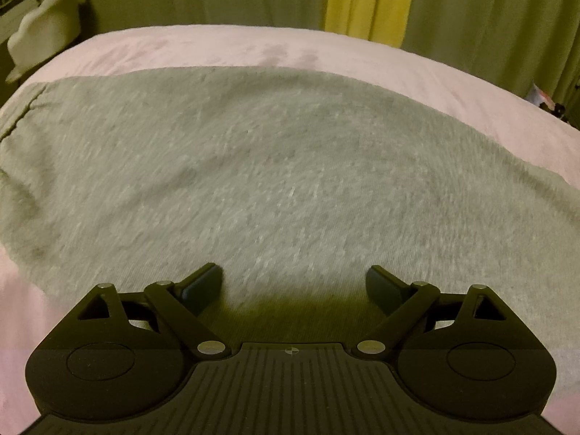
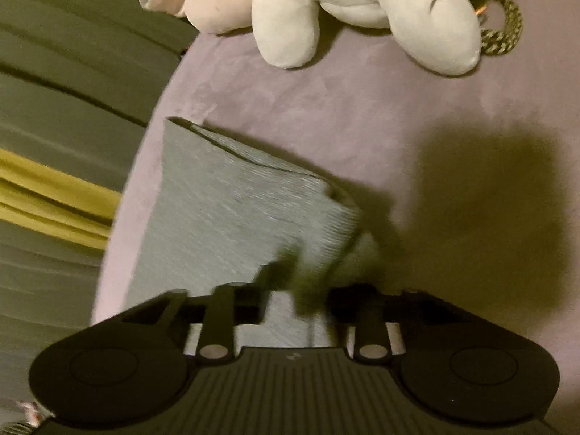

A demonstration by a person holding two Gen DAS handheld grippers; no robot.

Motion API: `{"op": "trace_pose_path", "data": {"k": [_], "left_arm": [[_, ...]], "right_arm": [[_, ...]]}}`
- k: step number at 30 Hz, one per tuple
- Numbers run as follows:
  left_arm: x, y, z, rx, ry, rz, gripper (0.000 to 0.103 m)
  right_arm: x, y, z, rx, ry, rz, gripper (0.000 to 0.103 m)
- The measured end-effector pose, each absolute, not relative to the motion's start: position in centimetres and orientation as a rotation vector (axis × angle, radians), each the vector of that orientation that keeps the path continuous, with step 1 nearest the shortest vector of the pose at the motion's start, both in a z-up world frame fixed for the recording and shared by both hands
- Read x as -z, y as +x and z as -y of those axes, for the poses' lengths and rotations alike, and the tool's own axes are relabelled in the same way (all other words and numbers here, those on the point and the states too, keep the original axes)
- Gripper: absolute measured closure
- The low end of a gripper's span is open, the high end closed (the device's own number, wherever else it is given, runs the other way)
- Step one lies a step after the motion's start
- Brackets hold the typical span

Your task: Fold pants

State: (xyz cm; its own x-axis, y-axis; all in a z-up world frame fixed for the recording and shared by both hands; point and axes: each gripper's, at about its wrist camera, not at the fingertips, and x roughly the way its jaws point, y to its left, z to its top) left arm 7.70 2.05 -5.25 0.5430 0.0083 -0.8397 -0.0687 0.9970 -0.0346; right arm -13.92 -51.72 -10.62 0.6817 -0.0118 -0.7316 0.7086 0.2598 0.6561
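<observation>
The grey knitted cotton pants (image 1: 275, 166) are lying spread flat on the bed's pale pink sheet (image 1: 217, 47), filling most of the left wrist view. The left tongs (image 1: 294, 284) are hovering just above the fabric with their two black fingers (image 1: 203, 284) standing wide apart and nothing between them.

In the right wrist view, a folded end of the pants (image 2: 232, 199) is lying near the bed's edge, with olive and yellow curtains (image 2: 61, 137) hanging beyond. The right tongs (image 2: 295, 290) are sitting low over a lifted corner of that fabric; motion blur is making it impossible to tell whether they are clamping it. A white plush toy (image 2: 362, 7) is resting further along the sheet, well apart from the pants.
</observation>
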Motion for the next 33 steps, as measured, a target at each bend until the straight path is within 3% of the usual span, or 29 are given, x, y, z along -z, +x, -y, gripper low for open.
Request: {"op": "trace_pose_path", "data": {"k": [2, 5, 16, 21, 26, 29, 33], "left_arm": [[5.2, 7.6, -2.1, -0.049, -0.062, -0.999, 0.009], [5.1, 7.4, -2.3, -0.058, -0.057, -1.004, 0.009], [3.5, 5.8, -4.1, -0.119, -0.053, -1.024, 0.010], [1.2, 3.7, -6.9, -0.176, -0.084, -0.933, 0.009], [-0.2, 2.3, -10.7, -0.272, -0.233, -0.885, 0.009], [-0.4, 1.8, -11.7, -0.296, -0.248, -0.864, 0.009], [0.4, 1.5, -12.1, -0.331, -0.207, -0.844, 0.009]], "right_arm": [[10.7, -13.8, 51.7, 0.546, 1.226, -0.687, 0.071], [10.5, -13.6, 51.4, 0.573, 1.183, -0.711, 0.085], [8.6, -13.3, 50.3, 0.603, 1.035, -0.716, 0.091], [0.4, -10.4, 45.3, 0.514, 0.675, -0.605, 0.092], [-8.0, -6.5, 32.2, 0.186, 0.314, -0.456, 0.092], [-6.8, -4.9, 22.5, -0.044, 0.100, -0.498, 0.092], [2.4, -3.0, 12.8, -0.307, 0.002, -0.731, 0.092]]}}
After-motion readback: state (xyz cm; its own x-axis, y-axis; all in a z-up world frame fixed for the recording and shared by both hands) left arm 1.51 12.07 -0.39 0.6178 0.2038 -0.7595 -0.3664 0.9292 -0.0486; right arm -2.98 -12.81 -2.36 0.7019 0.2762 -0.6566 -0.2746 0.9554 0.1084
